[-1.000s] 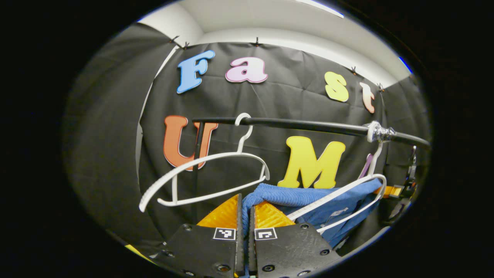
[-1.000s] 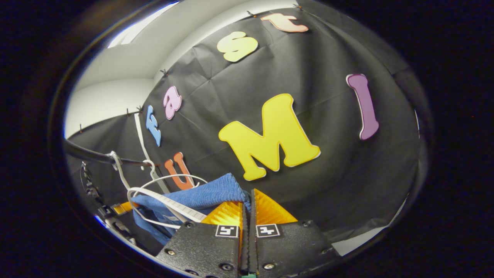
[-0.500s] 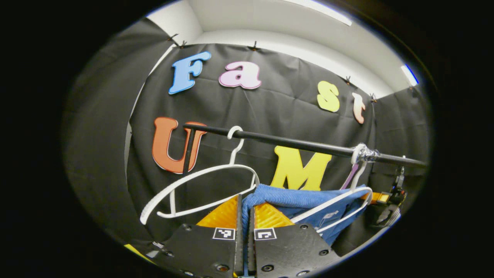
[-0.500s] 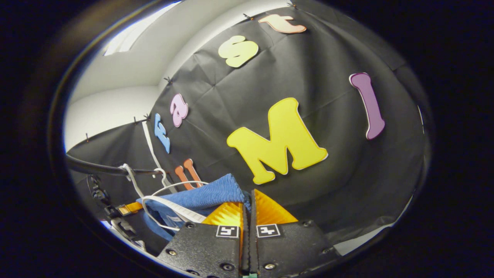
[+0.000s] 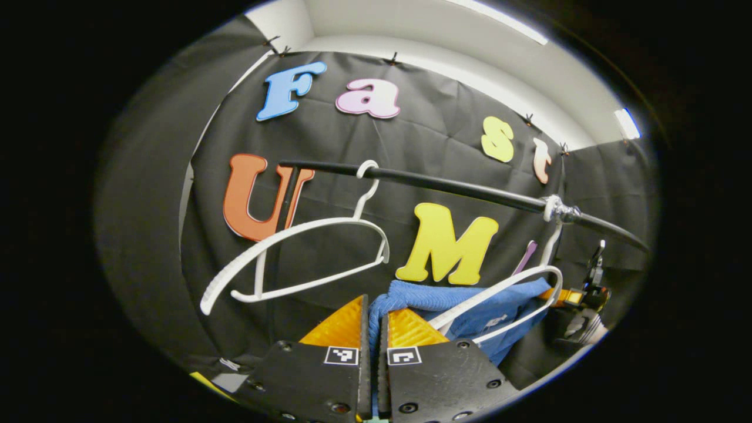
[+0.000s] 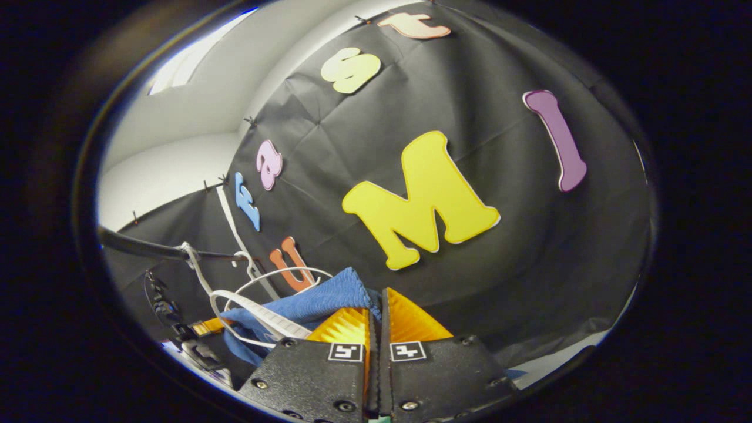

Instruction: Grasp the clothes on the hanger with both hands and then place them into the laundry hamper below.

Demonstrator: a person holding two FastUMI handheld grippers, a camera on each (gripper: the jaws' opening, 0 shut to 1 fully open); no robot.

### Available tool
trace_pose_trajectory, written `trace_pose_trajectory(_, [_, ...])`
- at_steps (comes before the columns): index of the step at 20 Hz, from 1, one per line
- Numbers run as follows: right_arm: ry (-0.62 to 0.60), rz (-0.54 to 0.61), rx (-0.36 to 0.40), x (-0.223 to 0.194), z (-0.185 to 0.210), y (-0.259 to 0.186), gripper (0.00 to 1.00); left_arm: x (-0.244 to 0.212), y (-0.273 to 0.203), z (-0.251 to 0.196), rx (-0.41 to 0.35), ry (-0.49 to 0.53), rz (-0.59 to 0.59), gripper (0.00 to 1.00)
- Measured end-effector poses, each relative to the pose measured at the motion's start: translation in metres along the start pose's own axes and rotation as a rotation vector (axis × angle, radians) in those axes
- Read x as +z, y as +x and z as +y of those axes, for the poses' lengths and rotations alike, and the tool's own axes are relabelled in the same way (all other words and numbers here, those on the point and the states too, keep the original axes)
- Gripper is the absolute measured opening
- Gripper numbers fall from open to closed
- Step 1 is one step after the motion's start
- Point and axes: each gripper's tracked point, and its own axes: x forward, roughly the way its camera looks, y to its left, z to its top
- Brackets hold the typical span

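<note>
Between the fingers of the left gripper (image 5: 373,329), closed tight: pinching a fold of the blue garment (image 5: 470,305). Between the right gripper (image 6: 376,320) fingers, likewise pressed together: gripping the same cloth's other end. Farther out, draping partly over a white hanger (image 5: 517,288) hooked on the black rail (image 5: 446,185), beside a bare hanger (image 5: 294,258). Grasping with both done, apparently; pulling free and lowering into the hamper remaining.
</note>
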Motion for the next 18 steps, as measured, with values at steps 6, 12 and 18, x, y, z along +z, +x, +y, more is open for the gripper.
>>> trace_pose_trajectory(6, [-0.050, -0.048, -0.015, 0.015, 0.003, 0.002, 0.04, 0.010, 0.010, -0.003, -0.027, 0.092, 0.024, 0.04])
trace_pose_trajectory(12, [-0.186, -0.028, 0.005, 0.028, 0.011, 0.008, 0.04, 0.010, 0.022, 0.008, -0.076, 0.113, 0.061, 0.09])
trace_pose_trajectory(18, [-0.065, 0.033, 0.030, -0.003, 0.000, 0.025, 0.04, -0.010, 0.017, 0.022, -0.123, 0.002, 0.075, 0.04])
